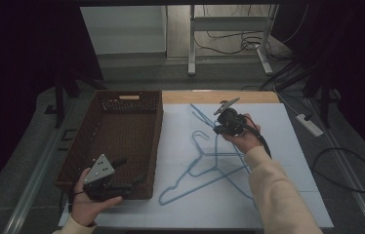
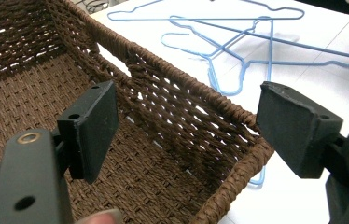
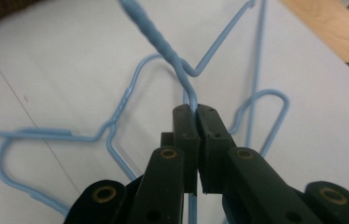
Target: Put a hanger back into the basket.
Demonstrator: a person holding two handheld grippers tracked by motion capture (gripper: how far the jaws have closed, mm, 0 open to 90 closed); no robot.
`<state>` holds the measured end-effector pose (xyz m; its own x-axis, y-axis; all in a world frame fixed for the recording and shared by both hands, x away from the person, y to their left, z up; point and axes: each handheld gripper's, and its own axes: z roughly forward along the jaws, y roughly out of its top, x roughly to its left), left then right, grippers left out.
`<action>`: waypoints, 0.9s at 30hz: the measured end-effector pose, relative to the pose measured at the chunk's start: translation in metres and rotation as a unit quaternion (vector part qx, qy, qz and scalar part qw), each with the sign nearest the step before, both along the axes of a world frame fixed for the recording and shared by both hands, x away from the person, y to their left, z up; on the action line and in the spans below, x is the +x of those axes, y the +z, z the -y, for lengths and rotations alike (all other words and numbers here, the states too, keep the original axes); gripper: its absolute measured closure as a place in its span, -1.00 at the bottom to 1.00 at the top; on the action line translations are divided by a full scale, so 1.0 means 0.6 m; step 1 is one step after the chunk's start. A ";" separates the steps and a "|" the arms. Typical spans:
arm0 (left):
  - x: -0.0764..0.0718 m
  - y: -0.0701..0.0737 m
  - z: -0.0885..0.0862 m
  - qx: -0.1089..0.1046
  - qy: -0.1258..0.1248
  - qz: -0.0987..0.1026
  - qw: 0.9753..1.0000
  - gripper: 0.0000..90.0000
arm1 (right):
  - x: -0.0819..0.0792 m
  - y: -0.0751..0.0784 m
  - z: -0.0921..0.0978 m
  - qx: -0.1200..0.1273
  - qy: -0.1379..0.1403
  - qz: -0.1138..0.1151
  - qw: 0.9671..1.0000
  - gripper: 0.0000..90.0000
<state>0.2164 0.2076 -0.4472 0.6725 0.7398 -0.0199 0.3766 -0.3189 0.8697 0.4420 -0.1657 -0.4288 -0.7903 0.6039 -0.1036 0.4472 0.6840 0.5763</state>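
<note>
Blue wire hangers (image 1: 205,157) lie crossed over one another on the white board (image 1: 278,146). My right gripper (image 1: 219,129) hovers over them, shut on the wire of one hanger (image 3: 151,25) just below its twisted neck, and that hanger looks partly lifted. To the left stands a brown woven basket (image 1: 158,131) with nothing in it. My left gripper (image 1: 128,173) is open at the basket's near right corner. In the left gripper view its pads (image 2: 93,126) stand wide apart on either side of the basket's wall (image 2: 186,84), gripping nothing, with the hangers (image 2: 238,51) beyond.
A strip of wooden tabletop (image 1: 219,96) shows behind the board. Cables, a power strip (image 1: 310,124) and metal table legs (image 1: 191,44) are on the floor beyond. Dark curtains hang on both sides.
</note>
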 end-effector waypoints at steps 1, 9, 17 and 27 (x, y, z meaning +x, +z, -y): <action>0.000 0.000 0.001 0.000 0.000 0.000 1.000 -0.52 | -0.002 0.007 0.006 0.010 -0.006 0.001 1.000 0.96; -0.001 0.003 0.003 0.001 -0.002 0.001 1.000 -0.52 | -0.024 0.056 0.061 0.113 -0.061 0.003 0.992 0.96; -0.002 0.006 0.007 -0.005 -0.004 0.001 1.000 -0.52 | -0.059 0.069 0.085 0.203 -0.090 -0.018 0.975 0.95; -0.004 0.020 0.016 -0.020 -0.004 0.000 1.000 -0.53 | -0.106 0.059 0.091 0.268 -0.105 -0.029 0.957 0.95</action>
<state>0.2143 0.1979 -0.4353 0.6787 0.7327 -0.0502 0.3747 -0.2868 0.8817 0.3782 -0.2205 -0.3935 -0.6414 0.7036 0.3057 0.5837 0.1891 0.7896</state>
